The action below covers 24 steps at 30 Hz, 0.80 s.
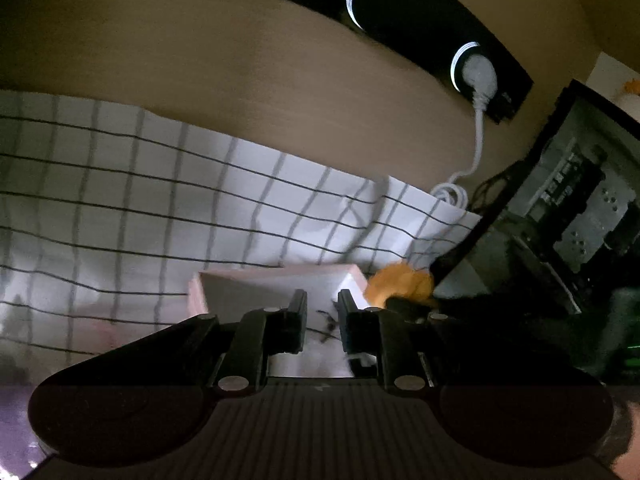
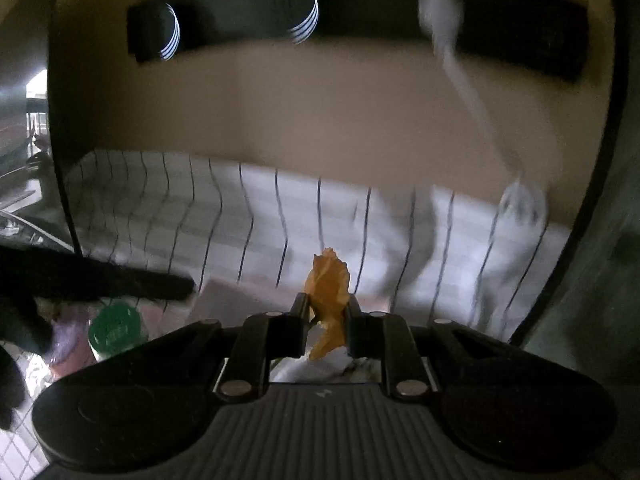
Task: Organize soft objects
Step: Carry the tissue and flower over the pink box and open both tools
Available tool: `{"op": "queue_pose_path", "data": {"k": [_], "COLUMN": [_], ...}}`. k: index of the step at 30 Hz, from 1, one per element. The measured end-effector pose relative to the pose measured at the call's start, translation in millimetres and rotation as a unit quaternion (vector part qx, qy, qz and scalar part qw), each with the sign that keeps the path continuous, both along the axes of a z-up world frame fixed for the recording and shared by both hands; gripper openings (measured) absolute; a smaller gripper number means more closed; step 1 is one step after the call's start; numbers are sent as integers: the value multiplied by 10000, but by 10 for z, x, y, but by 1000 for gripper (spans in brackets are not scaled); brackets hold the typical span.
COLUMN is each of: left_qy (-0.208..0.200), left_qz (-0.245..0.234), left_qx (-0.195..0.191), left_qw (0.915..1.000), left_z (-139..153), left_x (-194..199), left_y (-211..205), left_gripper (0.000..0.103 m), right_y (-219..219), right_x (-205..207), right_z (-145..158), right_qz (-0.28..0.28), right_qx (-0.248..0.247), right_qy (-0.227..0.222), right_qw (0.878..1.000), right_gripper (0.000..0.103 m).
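The right hand-held gripper (image 2: 326,312) was clamped on an orange soft object (image 2: 327,300), held above the checked cloth (image 2: 256,220); the left hand-held gripper (image 1: 322,320) stood slightly apart, holding nothing, over a white box (image 1: 256,292); the blurred white cable (image 2: 468,92) hung behind.

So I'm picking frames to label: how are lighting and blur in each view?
Left wrist: dim overall, checked cloth mildly smeared, plug fairly sharp, fisheye bending the edges. Right wrist: heavier motion blur on the cable and cloth, yet the orange piece in the right gripper stays crisp.
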<state>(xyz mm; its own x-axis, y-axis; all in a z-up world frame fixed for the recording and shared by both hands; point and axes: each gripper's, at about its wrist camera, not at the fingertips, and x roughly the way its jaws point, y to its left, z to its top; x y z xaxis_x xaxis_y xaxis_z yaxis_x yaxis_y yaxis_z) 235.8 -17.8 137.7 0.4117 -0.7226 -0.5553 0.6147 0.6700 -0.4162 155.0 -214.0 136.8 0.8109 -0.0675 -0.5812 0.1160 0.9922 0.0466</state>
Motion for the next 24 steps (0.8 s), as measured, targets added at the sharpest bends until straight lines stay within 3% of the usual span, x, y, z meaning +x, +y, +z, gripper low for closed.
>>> {"op": "queue_pose_path", "data": {"k": [4, 7, 9, 10, 13, 17, 21, 24], "left_qy": [-91, -174, -230, -232, -277, 50, -181, -369], "left_qz": [351, 624, 855, 976, 1493, 2124, 2527, 2542], "left_qx": [-45, -36, 179, 363, 1020, 1012, 1107, 1262], "left_qw": [9993, 9979, 9959, 9943, 9831, 9719, 9610, 9582], "left_z": [67, 24, -57, -100, -280, -372, -171, -5], "left_x": [-53, -156, -231, -249, -306, -298, -308, -312], "left_y": [376, 733, 998, 1098, 1501, 2090, 2521, 2709], "left_gripper": [18, 18, 18, 18, 18, 18, 18, 18], "right_y": [15, -27, -54, -58, -64, 91, 406, 714], "right_x": [206, 312, 213, 139, -29, -156, -184, -126], "right_z": [-350, -546, -565, -541, -437, -257, -15, 155], "right_qz": [38, 82, 22, 4, -131, -263, -164, 40], "right_qx": [147, 408, 581, 676, 824, 751, 880, 1079], "right_qy": [401, 839, 753, 676, 533, 433, 152, -33], "right_qw": [9991, 9956, 9955, 9954, 9951, 9959, 9959, 9941], "right_gripper": [20, 32, 43, 52, 54, 54, 54, 54]}}
